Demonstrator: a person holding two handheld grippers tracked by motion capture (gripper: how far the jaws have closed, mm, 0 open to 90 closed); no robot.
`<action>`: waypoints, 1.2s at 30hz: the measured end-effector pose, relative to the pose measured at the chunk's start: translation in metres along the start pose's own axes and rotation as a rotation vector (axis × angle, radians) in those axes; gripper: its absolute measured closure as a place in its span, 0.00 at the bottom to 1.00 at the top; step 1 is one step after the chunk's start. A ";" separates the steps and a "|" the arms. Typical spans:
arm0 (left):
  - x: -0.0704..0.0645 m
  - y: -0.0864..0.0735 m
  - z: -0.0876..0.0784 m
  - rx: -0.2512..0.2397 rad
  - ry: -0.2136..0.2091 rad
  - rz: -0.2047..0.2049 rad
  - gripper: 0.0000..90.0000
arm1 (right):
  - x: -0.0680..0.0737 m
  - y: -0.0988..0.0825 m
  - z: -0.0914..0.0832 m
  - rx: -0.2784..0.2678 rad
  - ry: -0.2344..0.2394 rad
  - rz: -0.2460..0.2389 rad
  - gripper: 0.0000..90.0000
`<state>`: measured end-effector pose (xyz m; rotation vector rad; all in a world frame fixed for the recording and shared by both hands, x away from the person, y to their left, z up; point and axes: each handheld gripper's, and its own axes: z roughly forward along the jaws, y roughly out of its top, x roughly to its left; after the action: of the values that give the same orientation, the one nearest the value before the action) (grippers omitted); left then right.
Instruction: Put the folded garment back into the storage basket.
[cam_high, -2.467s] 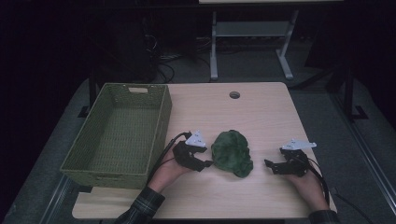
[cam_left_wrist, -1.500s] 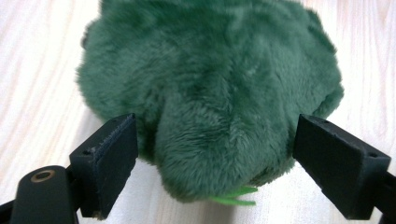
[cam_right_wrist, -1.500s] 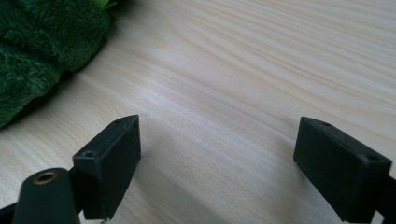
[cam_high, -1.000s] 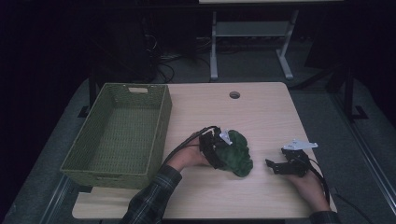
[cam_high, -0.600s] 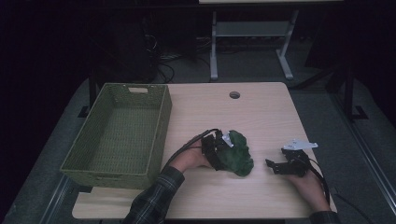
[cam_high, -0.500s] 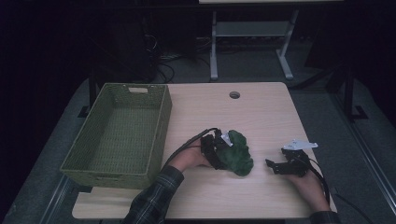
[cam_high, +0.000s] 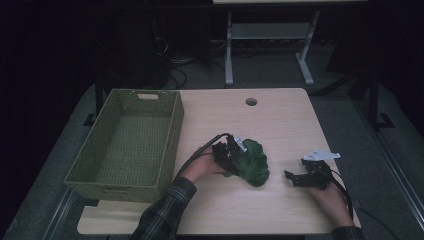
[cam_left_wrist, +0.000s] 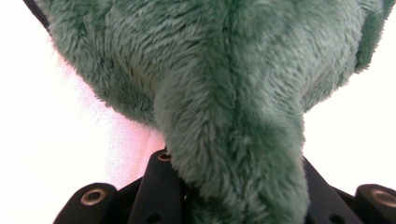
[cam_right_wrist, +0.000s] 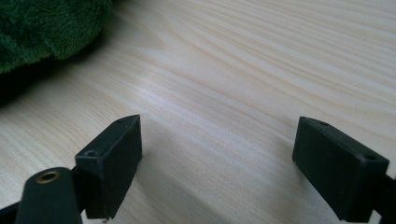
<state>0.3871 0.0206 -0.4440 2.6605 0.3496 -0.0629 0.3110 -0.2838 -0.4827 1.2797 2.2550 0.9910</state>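
The left gripper (cam_high: 231, 152) had just been closing on a fold of the fluffy dark green plush toy (cam_high: 251, 162), and in the left gripper view a narrow ridge of that fur (cam_left_wrist: 233, 154) ran down between the two black jaws and was pinched there. The main risk, as a judgement, lay in how little was caught: only a soft pinch of pile and stuffing at the toy's near edge, so on a lift the fold could slide out, or the toy's bulk, hanging beyond the jaws, could swing and pull free before reaching the woven green rectangular basket (cam_high: 150, 102) well off to the left of that gripper. A low carry could also catch the toy on the basket's near wall. The toy lay on the pale wooden table (cam_high: 280, 115), directly ahead of the left gripper and touching it, and to the left of the right gripper (cam_high: 297, 179), well apart from it. The left forearm, in a plaid sleeve (cam_high: 165, 210), reached in from the near edge and angled to the right, the hand low behind its gripper. The right hand (cam_high: 327, 197) rested on the table, its gripper pointing towards the toy with jaws spread wide and empty; in the right gripper view bare table (cam_right_wrist: 224, 93) lay between them.
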 end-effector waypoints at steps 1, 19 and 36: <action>0.000 -0.001 -0.001 -0.004 -0.002 -0.009 0.82 | 0.000 0.000 0.000 0.000 0.000 -0.002 0.17; -0.008 -0.003 -0.052 -0.123 0.013 -0.101 0.83 | 0.000 0.000 0.000 0.000 0.000 0.001 0.17; -0.012 -0.022 -0.123 -0.196 0.072 -0.162 0.83 | 0.000 0.000 0.000 0.000 0.000 0.001 0.17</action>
<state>0.3681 0.0911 -0.3418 2.4414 0.5647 0.0158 0.3110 -0.2838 -0.4826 1.2806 2.2550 0.9912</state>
